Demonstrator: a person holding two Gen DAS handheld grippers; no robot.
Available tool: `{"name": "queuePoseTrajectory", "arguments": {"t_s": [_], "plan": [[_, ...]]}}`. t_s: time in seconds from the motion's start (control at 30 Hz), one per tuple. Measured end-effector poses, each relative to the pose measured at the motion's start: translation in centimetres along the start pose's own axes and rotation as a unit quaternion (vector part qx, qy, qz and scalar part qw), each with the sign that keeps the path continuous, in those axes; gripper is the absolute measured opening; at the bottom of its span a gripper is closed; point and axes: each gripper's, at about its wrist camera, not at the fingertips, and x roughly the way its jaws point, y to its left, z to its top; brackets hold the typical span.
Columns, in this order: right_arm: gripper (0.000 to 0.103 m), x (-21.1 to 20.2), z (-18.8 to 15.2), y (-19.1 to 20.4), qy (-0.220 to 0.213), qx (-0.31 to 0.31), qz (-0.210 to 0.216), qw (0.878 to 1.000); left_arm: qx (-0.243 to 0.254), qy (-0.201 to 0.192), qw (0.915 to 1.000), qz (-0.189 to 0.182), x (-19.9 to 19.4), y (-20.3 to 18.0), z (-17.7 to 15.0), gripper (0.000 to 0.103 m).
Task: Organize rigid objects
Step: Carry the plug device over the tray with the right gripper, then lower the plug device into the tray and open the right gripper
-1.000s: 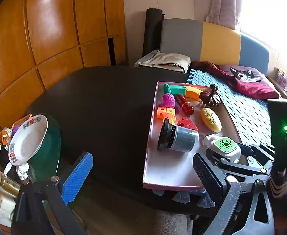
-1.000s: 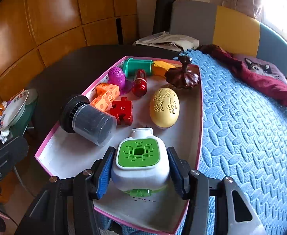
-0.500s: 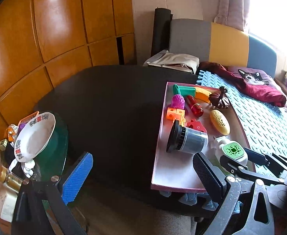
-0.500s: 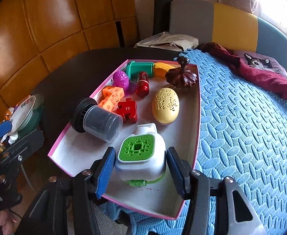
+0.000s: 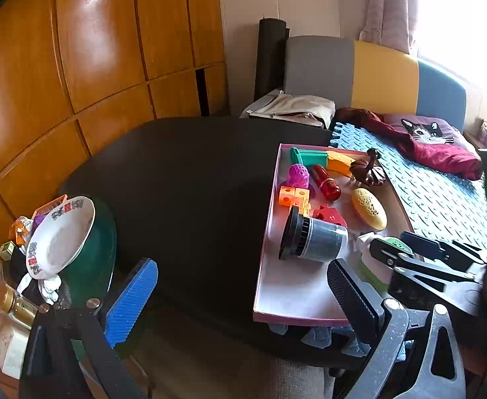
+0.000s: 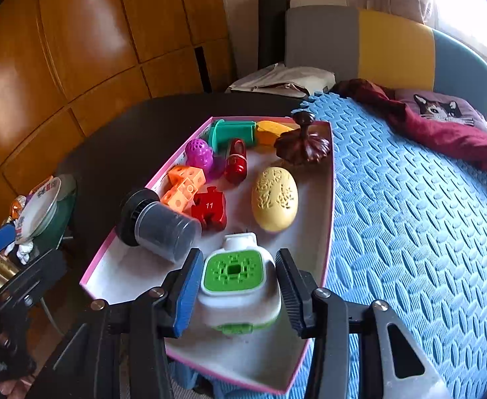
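Note:
A pink-rimmed white tray [image 6: 323, 232] [image 5: 263, 266] lies across the black table and blue foam mat. In it lie a dark jar [image 6: 163, 226] [image 5: 313, 239] on its side, a yellow carved egg [image 6: 275, 198], a red puzzle piece [image 6: 210, 207], orange cubes [image 6: 182, 186], a purple ball [image 6: 198, 153], a red bottle [image 6: 236, 161], a green cylinder [image 6: 233, 133] and a brown wooden stand [image 6: 303, 143]. My right gripper [image 6: 236, 292] is shut on a white device with a green top [image 6: 231, 271], over the tray's near end. My left gripper [image 5: 243, 296] is open and empty, left of the tray.
A black table [image 5: 183, 179] spreads left of the tray. A blue foam mat [image 6: 409, 219] covers the right side, with a maroon cat cushion [image 6: 442, 123] at the back. A white bowl on a green plate [image 5: 60, 232] and small bottles stand at the far left.
My right gripper has drawn back and up with the white and green device. My left gripper has shifted left and back, so the tray sits further right in its view.

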Motion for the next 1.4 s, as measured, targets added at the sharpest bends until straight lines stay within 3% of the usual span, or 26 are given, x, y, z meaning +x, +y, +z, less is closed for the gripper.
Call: {"name": "queuePoseTrajectory", "arguments": {"t_s": [0.13, 0.3, 0.43, 0.7, 1.0, 1.4], "plan": [[0.045, -0.8, 0.2, -0.6, -0.012, 0.033, 0.021, 0.999, 0.002, 0.003, 1.0, 0.003, 0.0, -0.2, 0.1, 0.103], [0.047, -3.2, 0.6, -0.5, -0.02, 0.049, 0.008, 0.999, 0.002, 0.009, 0.9999, 0.009, 0.3, -0.5, 0.2, 0.103], [0.051, -4.3, 0.5, 0.7, -0.017, 0.026, -0.027, 0.999, 0.011, 0.018, 0.9997, 0.014, 0.4, -0.8, 0.2, 0.103], [0.067, -5.4, 0.2, 0.5, -0.007, 0.047, -0.085, 0.995, 0.004, 0.022, 0.9988, 0.045, 0.3, 0.0, 0.7, 0.103], [0.068, -5.3, -0.2, 0.4, 0.007, 0.057, -0.117, 0.991, 0.028, 0.025, 0.9964, 0.077, 0.0, -0.1, 1.4, 0.103], [0.068, -5.4, 0.0, 0.6, 0.006, 0.061, -0.134, 0.989, 0.023, 0.018, 0.998, 0.056, -0.4, -0.6, 1.9, 0.103]]}}
